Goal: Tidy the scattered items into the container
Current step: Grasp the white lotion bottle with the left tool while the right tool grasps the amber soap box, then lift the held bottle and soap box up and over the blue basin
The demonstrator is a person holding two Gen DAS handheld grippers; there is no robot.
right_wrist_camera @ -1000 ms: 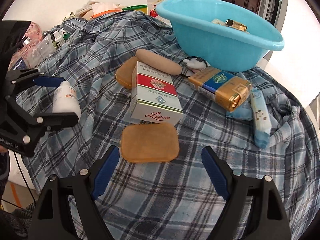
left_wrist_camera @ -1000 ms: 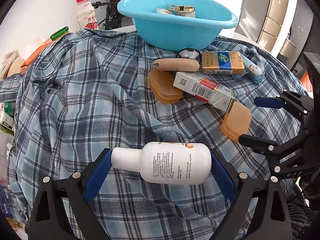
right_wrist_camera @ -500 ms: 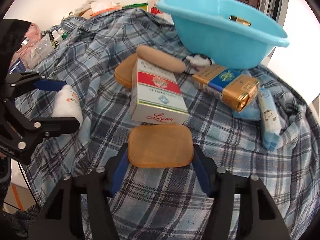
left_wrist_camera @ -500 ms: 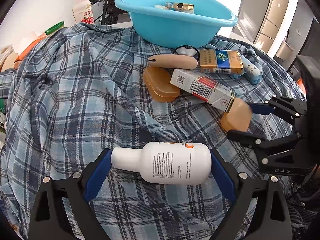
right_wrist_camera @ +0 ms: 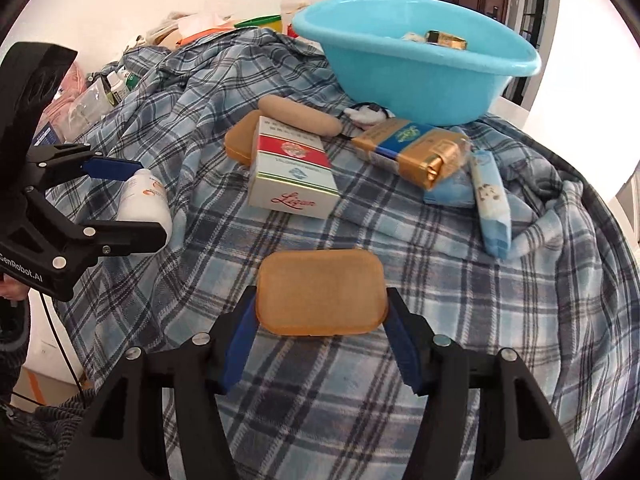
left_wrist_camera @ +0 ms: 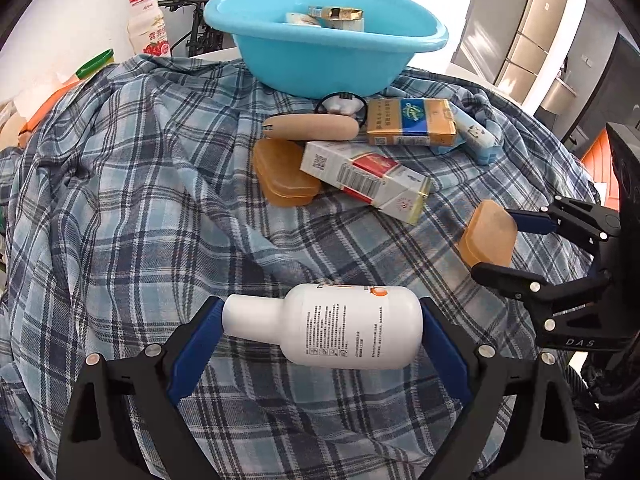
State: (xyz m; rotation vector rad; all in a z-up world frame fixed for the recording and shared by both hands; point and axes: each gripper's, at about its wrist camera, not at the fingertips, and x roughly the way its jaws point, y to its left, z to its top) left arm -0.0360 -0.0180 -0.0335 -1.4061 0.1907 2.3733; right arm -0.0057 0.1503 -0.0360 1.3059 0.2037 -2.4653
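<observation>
I am holding the left gripper (left_wrist_camera: 322,322) low and pointing forward, its two blue-padded fingers (left_wrist_camera: 192,346) closing from either side on the white bottle (left_wrist_camera: 332,326), one pad against the cap end and the other against the base, so the bottle is lying crosswise between them. I am holding the right gripper (right_wrist_camera: 320,314) beside it, its blue pads (right_wrist_camera: 402,346) pressing on the two short ends of the tan soap box (right_wrist_camera: 320,292), which is sitting flat between the fingertips. In the left wrist view the right gripper is reaching in from the right edge, level with the left one.
</observation>
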